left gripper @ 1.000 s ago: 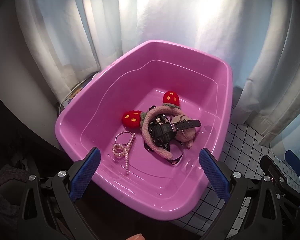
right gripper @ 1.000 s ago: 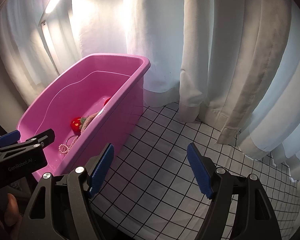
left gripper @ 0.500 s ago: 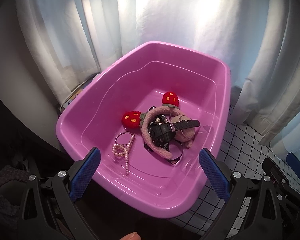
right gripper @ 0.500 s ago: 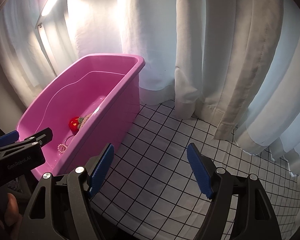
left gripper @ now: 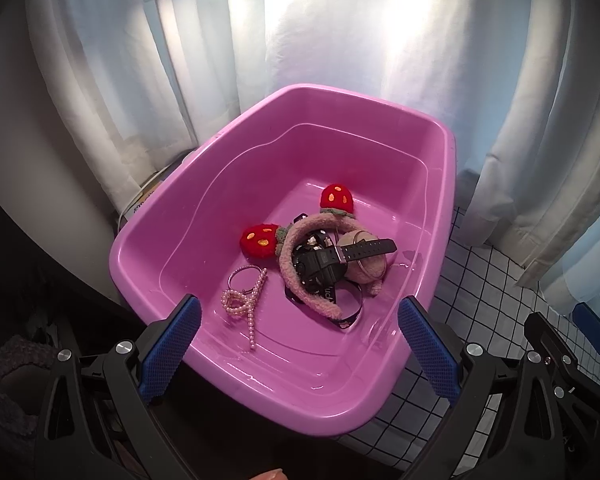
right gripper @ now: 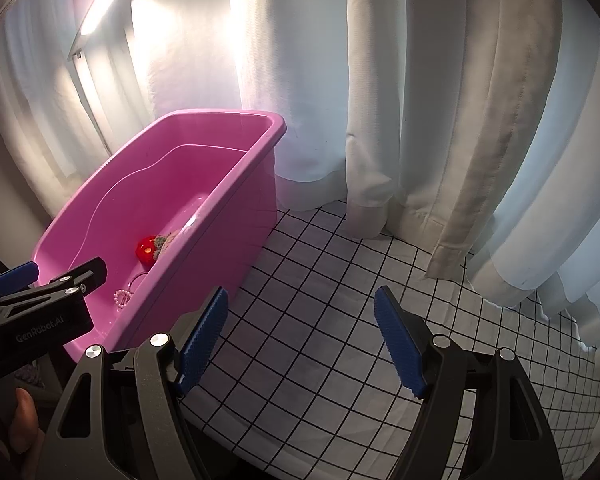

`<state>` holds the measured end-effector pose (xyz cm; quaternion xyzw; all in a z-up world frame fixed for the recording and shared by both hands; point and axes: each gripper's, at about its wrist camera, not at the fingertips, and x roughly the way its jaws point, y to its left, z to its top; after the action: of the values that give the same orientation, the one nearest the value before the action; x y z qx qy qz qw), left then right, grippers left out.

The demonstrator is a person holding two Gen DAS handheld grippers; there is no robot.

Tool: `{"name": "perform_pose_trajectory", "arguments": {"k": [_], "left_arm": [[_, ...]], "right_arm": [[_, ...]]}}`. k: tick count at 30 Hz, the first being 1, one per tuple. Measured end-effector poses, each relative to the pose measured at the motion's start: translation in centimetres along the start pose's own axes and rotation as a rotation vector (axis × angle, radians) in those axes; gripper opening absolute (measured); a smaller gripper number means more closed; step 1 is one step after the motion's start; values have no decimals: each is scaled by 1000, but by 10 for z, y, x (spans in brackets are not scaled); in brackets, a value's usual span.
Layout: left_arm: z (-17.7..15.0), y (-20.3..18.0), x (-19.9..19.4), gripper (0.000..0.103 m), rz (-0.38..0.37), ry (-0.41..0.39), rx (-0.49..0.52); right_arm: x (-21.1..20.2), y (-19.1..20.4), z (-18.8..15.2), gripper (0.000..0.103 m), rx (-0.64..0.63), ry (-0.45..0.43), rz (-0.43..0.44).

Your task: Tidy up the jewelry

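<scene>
Pink tub (left gripper: 432,152) on checked cloth (right gripper: 340,280), headband (left gripper: 300,264), watch (left gripper: 340,256), pearls (left gripper: 244,300) and bangle (left gripper: 242,276) inside, left gripper (left gripper: 298,344) spread empty over tub, right gripper (right gripper: 300,340) spread empty over cloth

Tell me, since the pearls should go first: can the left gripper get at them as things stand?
Probably yes: the left gripper is open above the tub's near rim, and the pearls lie uncovered, apart from the headband pile.

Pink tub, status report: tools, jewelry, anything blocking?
Left tool open, empty, above the tub. Right tool open over checked cloth. Pearl necklace lies apart from the headband-watch tangle. Nothing blocking.
</scene>
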<state>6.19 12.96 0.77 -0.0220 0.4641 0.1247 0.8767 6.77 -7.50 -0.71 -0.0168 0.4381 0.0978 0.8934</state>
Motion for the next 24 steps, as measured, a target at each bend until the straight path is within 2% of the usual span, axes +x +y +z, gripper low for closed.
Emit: {"name": "perform_pose_trajectory", "arguments": {"k": [24], "left_arm": [[-3,-2,4,97,4,3,0]], "right_arm": [[3,2,1,72,4,5,0]]}}
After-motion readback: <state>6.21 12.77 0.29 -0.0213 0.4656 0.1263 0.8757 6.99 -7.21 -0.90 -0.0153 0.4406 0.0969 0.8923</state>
